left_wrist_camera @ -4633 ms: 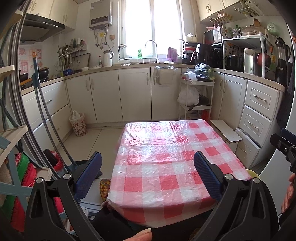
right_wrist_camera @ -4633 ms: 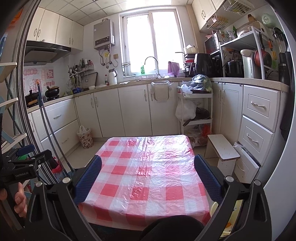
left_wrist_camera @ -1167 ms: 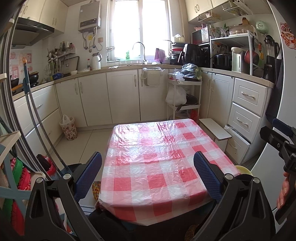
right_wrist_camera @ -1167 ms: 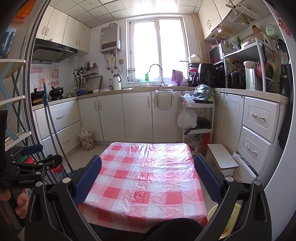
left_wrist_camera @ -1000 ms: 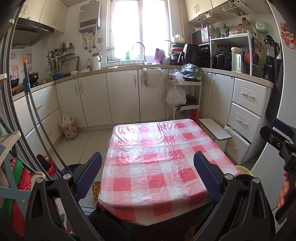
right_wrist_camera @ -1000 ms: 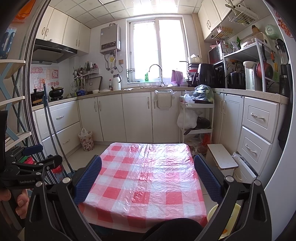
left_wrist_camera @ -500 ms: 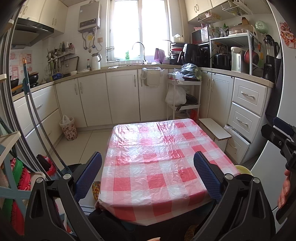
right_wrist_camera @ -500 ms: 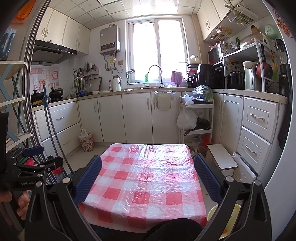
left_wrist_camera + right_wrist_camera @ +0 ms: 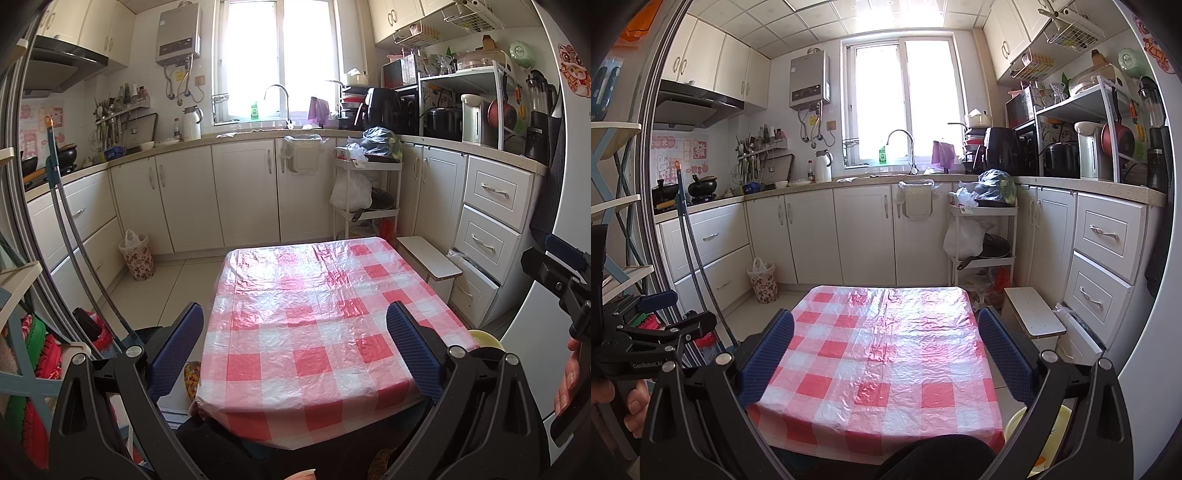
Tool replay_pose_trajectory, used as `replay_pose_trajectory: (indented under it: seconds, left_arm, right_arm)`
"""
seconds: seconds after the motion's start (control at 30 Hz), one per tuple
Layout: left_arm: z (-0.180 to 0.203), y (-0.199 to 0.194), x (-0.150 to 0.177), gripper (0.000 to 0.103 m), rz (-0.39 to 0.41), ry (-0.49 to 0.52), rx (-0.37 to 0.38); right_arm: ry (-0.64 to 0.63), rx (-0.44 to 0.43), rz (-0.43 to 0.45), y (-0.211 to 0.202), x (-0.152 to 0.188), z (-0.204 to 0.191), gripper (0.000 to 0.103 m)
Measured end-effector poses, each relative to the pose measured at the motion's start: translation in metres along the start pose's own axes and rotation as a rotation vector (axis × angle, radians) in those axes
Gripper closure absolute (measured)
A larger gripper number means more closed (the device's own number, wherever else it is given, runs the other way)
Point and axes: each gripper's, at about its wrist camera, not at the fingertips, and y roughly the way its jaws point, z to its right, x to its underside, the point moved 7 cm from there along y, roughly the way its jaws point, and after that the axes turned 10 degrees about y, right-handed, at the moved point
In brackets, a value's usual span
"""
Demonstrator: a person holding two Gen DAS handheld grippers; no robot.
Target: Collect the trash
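One table (image 9: 314,332) under a red-checked plastic cover (image 9: 886,354) — surface bare, no trash visible between either pair of fingers. Left gripper (image 9: 295,347) and right gripper (image 9: 886,350) both spread wide, empty. Small flowered waste bin (image 9: 137,254) — far left, on the floor.

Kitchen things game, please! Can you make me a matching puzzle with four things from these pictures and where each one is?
Things:
1. flowery patterned bin with a white bag
2. red and white checked plastic tablecloth
3. green bottle
4. black plastic bag

Places:
A. on top of the white trolley shelf
B. on the windowsill behind the tap
C. on the floor by the left cupboards
D. spread over the table in front of both open grippers

Pairs: 1-C, 2-D, 3-B, 4-A
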Motion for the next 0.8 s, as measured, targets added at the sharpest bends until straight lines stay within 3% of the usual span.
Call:
replay_pose_trajectory:
  seconds: [0.8]
  left_arm:
    - [0.011, -0.002, -0.008, 0.007, -0.011, 0.028, -0.039]
  right_arm:
    - [0.022, 0.019, 0.005, -0.002, -0.003, 0.003, 0.007]
